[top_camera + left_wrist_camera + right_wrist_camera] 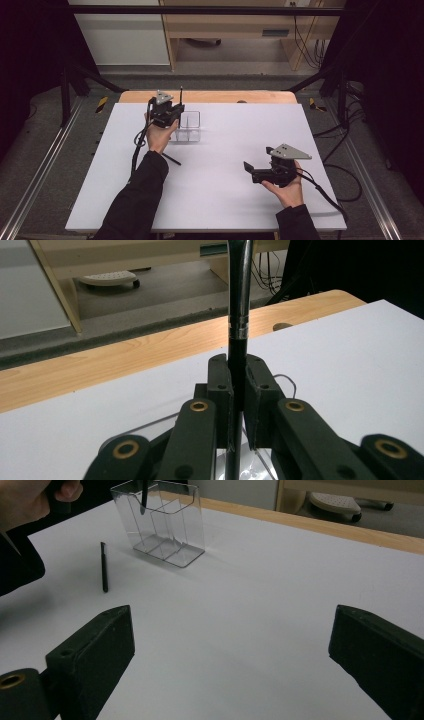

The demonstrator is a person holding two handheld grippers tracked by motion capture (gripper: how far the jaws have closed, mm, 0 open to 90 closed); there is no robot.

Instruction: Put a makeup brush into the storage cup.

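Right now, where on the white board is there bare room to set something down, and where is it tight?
Bare: the stretch between the clear holder and the right gripper, the far right corner of the white board, and the near middle strip. Tight: around the holder, where the left gripper holds a pen upright over it, with a second pen lying beside.

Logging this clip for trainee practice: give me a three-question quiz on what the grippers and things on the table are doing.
1. True or false: the left gripper is shut on a pen.
2. Which thing stands just beyond that gripper: A) a clear holder, B) a bowl, C) a box?
3. What lies loose on the white table near the person's left forearm?

Key:
1. True; the pen stands upright between the jaws.
2. A.
3. A second black pen; the right gripper is open and holds nothing.
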